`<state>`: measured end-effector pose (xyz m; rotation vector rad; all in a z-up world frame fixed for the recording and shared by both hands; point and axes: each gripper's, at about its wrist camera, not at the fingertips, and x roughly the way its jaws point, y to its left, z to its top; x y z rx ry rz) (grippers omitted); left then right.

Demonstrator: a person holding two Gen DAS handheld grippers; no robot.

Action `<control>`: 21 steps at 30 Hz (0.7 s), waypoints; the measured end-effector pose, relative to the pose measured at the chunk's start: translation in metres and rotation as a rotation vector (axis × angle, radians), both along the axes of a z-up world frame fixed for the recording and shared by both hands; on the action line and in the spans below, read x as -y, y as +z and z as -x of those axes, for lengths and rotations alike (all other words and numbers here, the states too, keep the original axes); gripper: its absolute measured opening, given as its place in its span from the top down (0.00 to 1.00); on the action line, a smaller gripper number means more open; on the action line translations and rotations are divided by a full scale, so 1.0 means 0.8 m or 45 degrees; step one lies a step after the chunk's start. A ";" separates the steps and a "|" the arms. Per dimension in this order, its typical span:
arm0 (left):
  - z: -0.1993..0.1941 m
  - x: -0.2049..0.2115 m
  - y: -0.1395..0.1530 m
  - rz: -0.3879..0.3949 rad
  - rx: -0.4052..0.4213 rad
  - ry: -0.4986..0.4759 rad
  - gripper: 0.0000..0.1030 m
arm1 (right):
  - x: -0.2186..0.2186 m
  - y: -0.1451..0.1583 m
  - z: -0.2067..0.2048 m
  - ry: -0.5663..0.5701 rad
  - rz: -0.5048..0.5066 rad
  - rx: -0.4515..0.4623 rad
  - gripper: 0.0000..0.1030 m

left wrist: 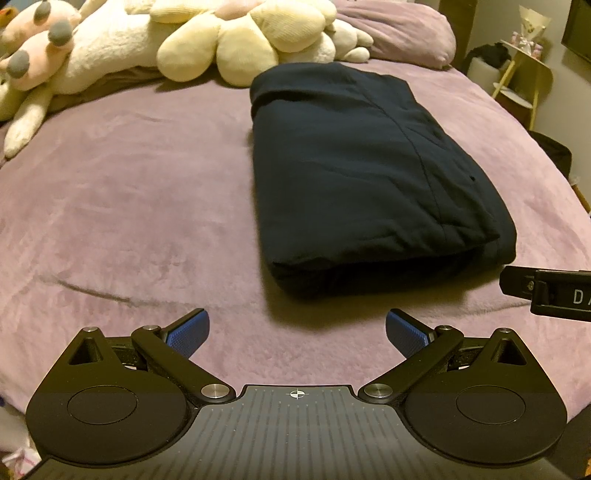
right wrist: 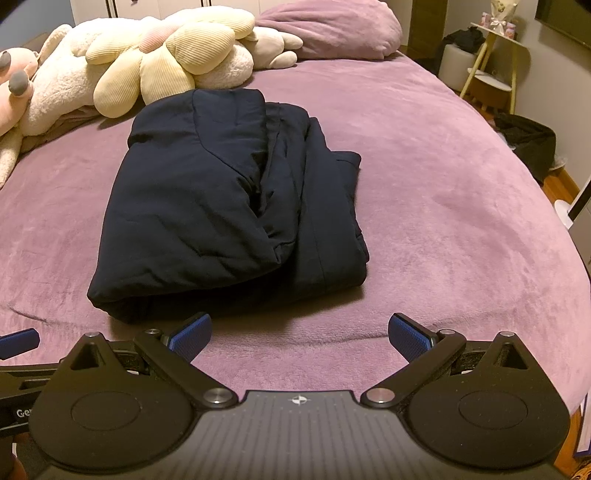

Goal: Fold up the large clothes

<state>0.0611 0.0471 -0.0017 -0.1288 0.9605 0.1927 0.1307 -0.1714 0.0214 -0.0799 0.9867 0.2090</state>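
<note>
A dark navy garment (left wrist: 369, 173) lies folded into a thick rectangle on the purple bedspread (left wrist: 129, 192). In the right wrist view the same garment (right wrist: 221, 206) shows layered folds along its right side. My left gripper (left wrist: 297, 332) hovers open just short of the garment's near edge, nothing between its blue pads. My right gripper (right wrist: 299, 338) is also open and empty, set back from the garment's near right corner. The two grippers sit side by side: part of the right one shows at the left wrist view's right edge, and one blue pad of the left one at the right wrist view's left edge.
Cream and pink plush toys (left wrist: 236, 40) and a purple pillow (left wrist: 399, 29) crowd the head of the bed beyond the garment. Plush toys (right wrist: 159, 62) appear again in the right wrist view. A small shelf stand (right wrist: 495, 66) and a dark bag (right wrist: 528, 140) stand on the floor past the bed's right edge.
</note>
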 end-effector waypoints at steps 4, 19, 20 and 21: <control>-0.001 -0.001 0.001 -0.004 0.001 0.003 0.00 | 0.000 0.001 0.001 0.001 -0.005 0.003 0.01; -0.002 -0.003 0.003 0.007 0.004 -0.003 0.00 | 0.000 0.003 0.002 -0.003 -0.007 0.011 0.01; -0.002 -0.003 0.003 0.009 0.005 -0.003 0.00 | 0.000 0.003 0.003 -0.004 -0.007 0.013 0.01; -0.001 -0.003 0.003 0.011 0.005 -0.003 0.00 | 0.001 0.004 0.003 -0.004 -0.008 0.013 0.01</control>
